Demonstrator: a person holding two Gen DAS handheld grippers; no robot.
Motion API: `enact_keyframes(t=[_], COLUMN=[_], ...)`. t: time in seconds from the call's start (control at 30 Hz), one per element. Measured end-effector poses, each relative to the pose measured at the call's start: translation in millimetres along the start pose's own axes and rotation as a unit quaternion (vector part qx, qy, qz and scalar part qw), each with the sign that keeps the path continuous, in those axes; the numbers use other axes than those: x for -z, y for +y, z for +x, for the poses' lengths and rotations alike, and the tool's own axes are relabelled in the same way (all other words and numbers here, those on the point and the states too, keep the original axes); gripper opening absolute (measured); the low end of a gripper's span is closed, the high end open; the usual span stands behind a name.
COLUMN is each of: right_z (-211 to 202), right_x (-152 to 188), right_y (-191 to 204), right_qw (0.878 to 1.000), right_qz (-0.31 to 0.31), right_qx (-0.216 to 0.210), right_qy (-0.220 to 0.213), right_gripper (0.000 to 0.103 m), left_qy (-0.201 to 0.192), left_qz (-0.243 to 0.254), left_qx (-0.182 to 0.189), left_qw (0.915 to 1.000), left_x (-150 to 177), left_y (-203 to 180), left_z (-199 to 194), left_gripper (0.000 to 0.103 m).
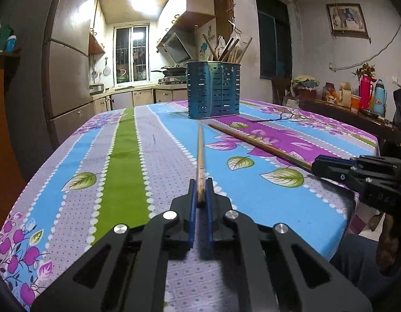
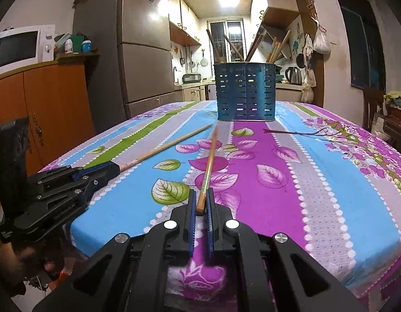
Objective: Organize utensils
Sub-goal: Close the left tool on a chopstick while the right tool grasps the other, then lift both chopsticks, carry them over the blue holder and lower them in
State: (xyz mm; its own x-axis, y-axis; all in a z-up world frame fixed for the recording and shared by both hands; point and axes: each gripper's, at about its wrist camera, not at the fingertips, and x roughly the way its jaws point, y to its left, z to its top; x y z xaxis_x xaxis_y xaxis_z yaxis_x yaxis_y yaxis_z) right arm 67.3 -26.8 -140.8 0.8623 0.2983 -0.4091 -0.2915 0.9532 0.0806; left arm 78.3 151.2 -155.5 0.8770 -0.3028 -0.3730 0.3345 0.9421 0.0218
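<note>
Closest to the lens in each wrist view, a gripper pinches the thick end of a wooden chopstick: the left gripper (image 1: pixel 200 191) holds the left chopstick (image 1: pixel 200 156), and the right gripper (image 2: pixel 201 201) clamps the right chopstick (image 2: pixel 209 166). Both sticks rest on the floral tablecloth (image 1: pixel 122 156), tips aimed toward 12 o'clock at the blue slotted utensil holder (image 1: pixel 213 89), which stands upright with more chopsticks inside.

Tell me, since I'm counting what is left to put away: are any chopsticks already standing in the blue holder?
Yes, several wooden chopsticks stick up out of the blue holder at the far end of the table.
</note>
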Motion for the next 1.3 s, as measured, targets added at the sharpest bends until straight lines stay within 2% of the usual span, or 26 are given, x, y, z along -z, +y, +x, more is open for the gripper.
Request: enact_keyframes(t=[0.23,0.63,0.8,1.0,1.3], right_z=[-25.5,-75.1,-76.3,-57.6,-32.0], right_x=[-14.8,-84.6,-118.4,-152.8,-185.0], right_y=[-7.2,-31.3,-47.4,-70.8,-99.8], right_qw=[0.999,0.992,0.989,0.99,0.993], right_qz=[-0.018,-0.064,-0.077,-0.078,-0.069], right_qx=[0.007,0.022,0.012,-0.001,-0.021], right_qy=[-0.029,-0.11,-0.128,-0.119,-0.094], right_gripper=[0.008,0.007,0.007,0.007,0.007], left_qy=[-0.048,-0.15,-0.166,-0.174,-0.168], left_qz=[0.024,0.057,0.063,0.068,0.067], left_qx=[-0.007,-0.008,-0.005,-0.004,-0.006], left_qw=[0.9985,0.9869,0.9841,0.9825,0.9835], left_x=[-30.3,-105.5,-129.1,-149.2,-168.6], left_y=[-17.5,-42.7,-49.8,-57.3,-60.4], left_z=[-20.5,-30.4,-14.1,10.0,36.9], left_gripper=[0.005,0.005,0.005,0.005,0.005])
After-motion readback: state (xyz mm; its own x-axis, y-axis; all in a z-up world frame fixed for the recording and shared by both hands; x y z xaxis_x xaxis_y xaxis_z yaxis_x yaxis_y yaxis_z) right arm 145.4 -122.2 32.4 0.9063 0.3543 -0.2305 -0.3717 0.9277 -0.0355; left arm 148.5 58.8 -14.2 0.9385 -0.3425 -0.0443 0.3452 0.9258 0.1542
